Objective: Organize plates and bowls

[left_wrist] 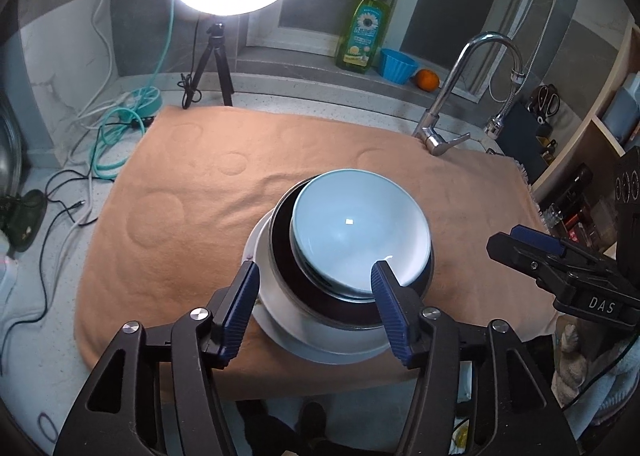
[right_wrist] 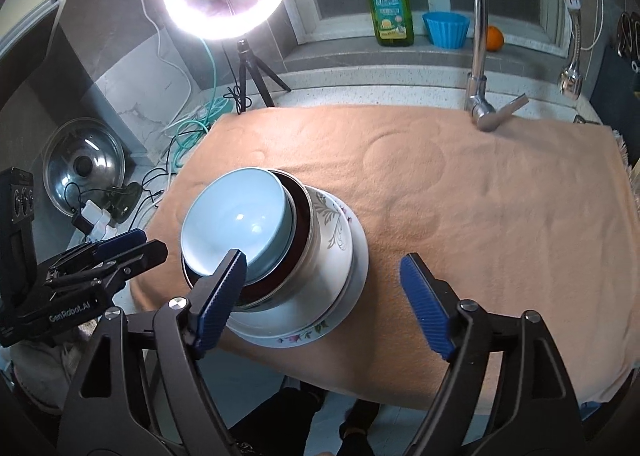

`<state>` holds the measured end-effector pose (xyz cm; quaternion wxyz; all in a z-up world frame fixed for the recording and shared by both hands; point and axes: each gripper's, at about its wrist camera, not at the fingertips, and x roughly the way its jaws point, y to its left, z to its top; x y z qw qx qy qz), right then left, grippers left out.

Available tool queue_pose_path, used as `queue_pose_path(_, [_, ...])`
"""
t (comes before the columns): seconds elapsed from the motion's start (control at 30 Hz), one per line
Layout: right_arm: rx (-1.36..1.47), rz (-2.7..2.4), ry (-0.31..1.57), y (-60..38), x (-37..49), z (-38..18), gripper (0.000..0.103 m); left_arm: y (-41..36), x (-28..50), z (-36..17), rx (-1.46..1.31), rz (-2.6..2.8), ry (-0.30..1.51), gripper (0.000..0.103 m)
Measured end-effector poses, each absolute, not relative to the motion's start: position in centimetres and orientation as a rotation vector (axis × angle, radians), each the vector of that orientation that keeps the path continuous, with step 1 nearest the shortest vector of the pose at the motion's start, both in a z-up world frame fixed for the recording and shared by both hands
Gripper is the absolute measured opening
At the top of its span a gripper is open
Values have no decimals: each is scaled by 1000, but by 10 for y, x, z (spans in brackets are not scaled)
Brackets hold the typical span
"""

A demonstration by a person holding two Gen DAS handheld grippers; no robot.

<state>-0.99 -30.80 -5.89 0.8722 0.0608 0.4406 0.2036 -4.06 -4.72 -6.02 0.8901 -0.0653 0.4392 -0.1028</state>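
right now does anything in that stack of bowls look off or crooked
Yes. The light blue bowl on top sits tilted and off-centre inside the dark bowl, leaning away from the floral bowl side, not nested flat. No chips or spills show. Both grippers, left and right, are open.

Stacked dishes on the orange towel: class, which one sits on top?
The light blue bowl tops the stack, nested in a dark steel-rimmed bowl, above the floral white bowl and the white plate.
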Motion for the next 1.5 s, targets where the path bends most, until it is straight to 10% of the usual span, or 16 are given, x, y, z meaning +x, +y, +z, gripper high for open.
queue_pose_path(1.5, [114,413,898,-303,-19,-56,87,-53,-48,-54,-79,-145,897,63])
